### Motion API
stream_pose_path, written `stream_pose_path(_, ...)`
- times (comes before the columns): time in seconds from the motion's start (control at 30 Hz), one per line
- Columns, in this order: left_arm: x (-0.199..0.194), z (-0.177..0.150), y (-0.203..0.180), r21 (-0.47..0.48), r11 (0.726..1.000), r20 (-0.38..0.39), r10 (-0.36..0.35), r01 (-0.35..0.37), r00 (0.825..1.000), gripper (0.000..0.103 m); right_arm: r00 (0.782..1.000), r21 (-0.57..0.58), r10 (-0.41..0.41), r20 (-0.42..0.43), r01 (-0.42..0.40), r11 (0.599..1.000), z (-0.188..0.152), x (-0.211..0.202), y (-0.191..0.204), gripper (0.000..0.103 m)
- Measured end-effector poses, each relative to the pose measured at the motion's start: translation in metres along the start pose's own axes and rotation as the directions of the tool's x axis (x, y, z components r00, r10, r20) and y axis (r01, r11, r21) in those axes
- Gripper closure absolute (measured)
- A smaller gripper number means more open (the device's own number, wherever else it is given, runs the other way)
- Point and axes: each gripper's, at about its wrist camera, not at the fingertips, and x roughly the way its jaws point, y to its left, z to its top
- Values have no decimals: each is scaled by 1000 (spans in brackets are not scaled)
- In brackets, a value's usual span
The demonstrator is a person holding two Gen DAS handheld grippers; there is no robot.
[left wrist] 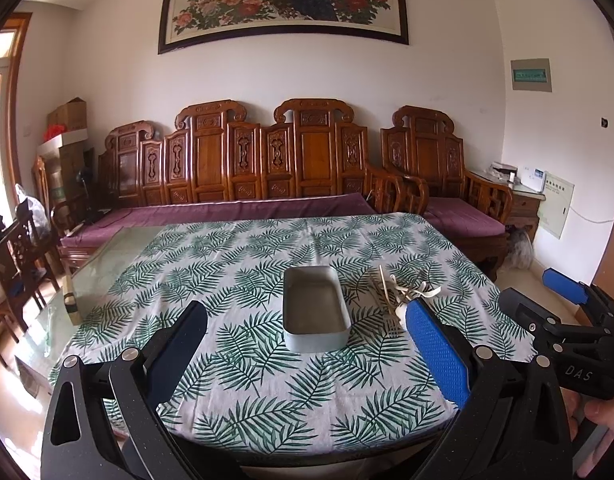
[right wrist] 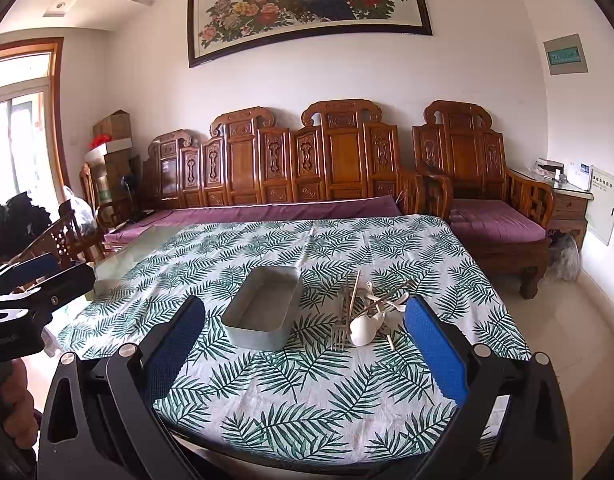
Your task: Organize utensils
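Side-by-side views across shared table (left wrist: 267,380)

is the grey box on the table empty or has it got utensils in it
Empty. The grey box shows only its bare floor in both views; the utensil pile lies on the tablecloth to its right, outside it.

Worktop (right wrist: 119,256): glass top, bare along the left edge, the rest covered by a white cloth with green fern print (right wrist: 307,400). On the cloth, mid-worktop: grey rectangular tray (right wrist: 243,330), open side up. Just right of it, a loose pile of utensils (right wrist: 371,308) with a metal fork (right wrist: 339,336), a white spoon (right wrist: 363,330) and pale sticks crossing.
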Motion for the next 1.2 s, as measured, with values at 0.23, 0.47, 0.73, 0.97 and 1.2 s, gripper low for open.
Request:
stream_pose_path(0.23, -3, -1, -2, 7, 1000, 6, -3, 3, 1000, 6, 1000, 4, -1, -2, 1, 1000, -2, 1, -4, 3)
stream_pose_path(0.47, -4, 0, -4, 9, 1000, 9, -6, 6, 1000, 6, 1000, 4, -2, -2, 2, 1000, -3, 1, -5, 3)
stream_pose_path(0.73, -4, -1, -4, 9, 1000, 9, -5, 5, 1000, 6, 1000, 7, 0, -5, 0, 1000, -4, 2, -7, 3)
stream_pose_path(0.97, -3, 0, -3, 7, 1000, 3, -6, 6, 1000, 6, 1000, 6, 0, -4, 0, 1000, -4, 3, -6, 3)
stream_pose_path(1.2, -3, 0, -2, 6, 1000, 3, -5, 5, 1000, 6, 1000, 7, 0, -2, 0, 1000, -4, 2, -6, 3)
